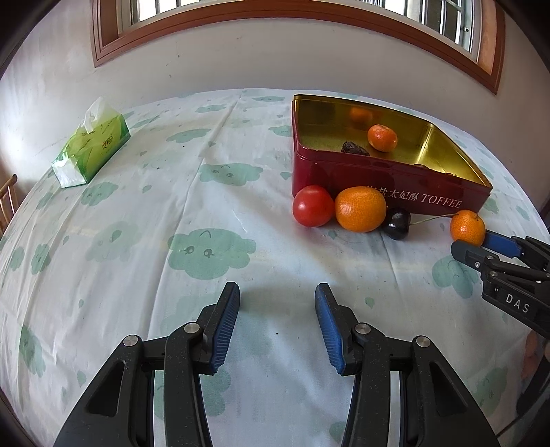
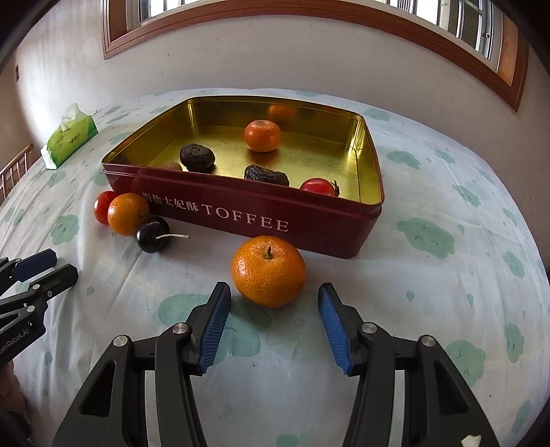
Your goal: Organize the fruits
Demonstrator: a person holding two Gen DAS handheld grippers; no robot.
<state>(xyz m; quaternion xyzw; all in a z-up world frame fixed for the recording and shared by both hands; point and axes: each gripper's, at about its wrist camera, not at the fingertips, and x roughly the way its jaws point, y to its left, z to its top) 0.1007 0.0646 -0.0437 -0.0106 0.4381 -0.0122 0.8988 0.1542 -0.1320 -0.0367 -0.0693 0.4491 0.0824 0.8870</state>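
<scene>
- My right gripper (image 2: 273, 325) is nearest the lens, its jaws spread wide and holding nothing; a stemmed mandarin (image 2: 268, 270) sits just beyond and between the blue pads (image 2: 213, 330), not yet touched.
- My left gripper (image 1: 277, 323) is equally wide and empty, over bare cloth, well away from any fruit.
- To do this pick well, I judge I should push forward until the pads flank the mandarin's widest part, then close gently: it is round and could roll toward the tin.
- The red toffee tin (image 2: 240, 213) lies just behind it, lid off, already holding another mandarin (image 2: 262, 135), two dark wrinkled dried fruits (image 2: 197, 157), and a red tomato (image 2: 318, 187) by the near wall.
- Outside the tin's left corner sit a tomato (image 1: 312, 205), a larger mandarin (image 1: 360, 208) and a dark cherry (image 1: 397, 224), close together.
- The table wears a pale cloth (image 1: 137, 240) printed with green clouds; a green tissue pack (image 1: 91, 146) lies at far left.
- Behind is a white wall under a wood-framed window (image 2: 309, 20).
</scene>
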